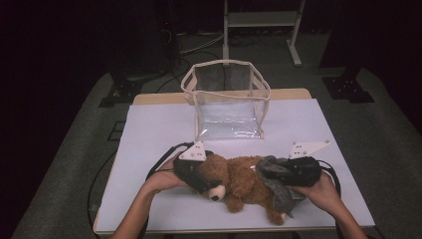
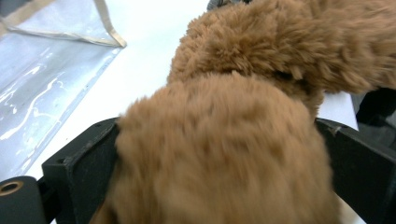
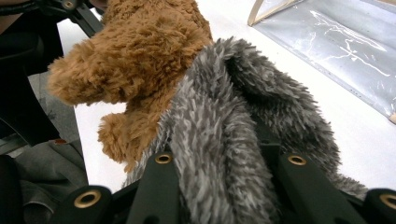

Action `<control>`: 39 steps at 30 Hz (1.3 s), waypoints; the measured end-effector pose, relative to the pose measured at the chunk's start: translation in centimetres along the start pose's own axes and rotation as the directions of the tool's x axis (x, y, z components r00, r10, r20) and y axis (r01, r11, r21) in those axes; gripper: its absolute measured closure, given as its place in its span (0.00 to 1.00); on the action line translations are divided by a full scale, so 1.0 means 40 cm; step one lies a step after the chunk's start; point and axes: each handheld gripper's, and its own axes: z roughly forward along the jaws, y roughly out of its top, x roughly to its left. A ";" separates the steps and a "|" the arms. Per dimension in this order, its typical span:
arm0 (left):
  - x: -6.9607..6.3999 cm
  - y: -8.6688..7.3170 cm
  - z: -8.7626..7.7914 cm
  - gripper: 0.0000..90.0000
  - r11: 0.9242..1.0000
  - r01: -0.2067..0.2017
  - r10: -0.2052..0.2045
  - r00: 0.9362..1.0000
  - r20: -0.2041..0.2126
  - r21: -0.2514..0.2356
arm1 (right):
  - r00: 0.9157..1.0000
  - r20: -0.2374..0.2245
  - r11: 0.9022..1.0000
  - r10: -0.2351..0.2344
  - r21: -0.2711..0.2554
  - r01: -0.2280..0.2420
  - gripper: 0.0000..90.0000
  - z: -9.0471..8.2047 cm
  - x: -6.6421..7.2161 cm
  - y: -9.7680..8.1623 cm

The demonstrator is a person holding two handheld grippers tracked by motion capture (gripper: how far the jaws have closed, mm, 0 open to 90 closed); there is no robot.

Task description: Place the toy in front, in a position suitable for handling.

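Observation:
A brown teddy bear point(image 1: 241, 180) lies on its side on the white table point(image 1: 159, 129), head to the left. A grey fuzzy garment point(image 1: 279, 193) wraps its rear end. My left gripper point(image 1: 201, 180) straddles the bear's head point(image 2: 219, 158). Its jaws stand wide and open on either side of the head, and the fur reaches both. My right gripper point(image 1: 281, 172) is shut on the grey fuzzy garment point(image 3: 219, 121), a fold of which runs up between its jaws. The bear's brown leg point(image 3: 135, 60) sticks out beyond that fold.
A clear plastic bag point(image 1: 226, 99) with beige trim stands open at the table's far middle, and its wall shows as the clear plastic sheet point(image 2: 42, 88) and the clear plastic sheet point(image 3: 345, 42). Bare tabletop lies to the left and right. Metal stand legs point(image 1: 261, 20) are behind the table.

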 end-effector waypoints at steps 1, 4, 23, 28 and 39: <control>0.001 0.006 0.005 0.10 1.000 -0.019 0.019 1.000 0.010 0.019 | 1.000 0.000 1.000 0.000 0.000 0.000 0.78 0.000 -0.001 0.000; 0.007 0.018 -0.003 0.35 0.997 -0.060 0.061 0.998 -0.021 0.051 | 1.000 0.009 1.000 0.003 0.000 -0.003 0.78 0.001 -0.003 0.002; 0.059 -0.030 -0.118 0.46 0.996 -0.092 0.094 0.980 -0.173 0.023 | 0.999 -0.006 0.998 0.054 -0.014 -0.054 0.78 0.106 -0.113 0.176; 0.028 -0.063 -0.133 0.32 0.997 -0.077 0.079 0.983 -0.164 0.018 | 0.998 -0.047 0.998 0.038 0.041 -0.036 0.78 0.162 -0.086 0.145; -0.033 0.011 -0.109 0.14 0.984 -0.174 0.177 0.977 -0.120 0.033 | 0.998 -0.043 0.999 0.039 0.012 -0.038 0.78 0.159 -0.059 0.126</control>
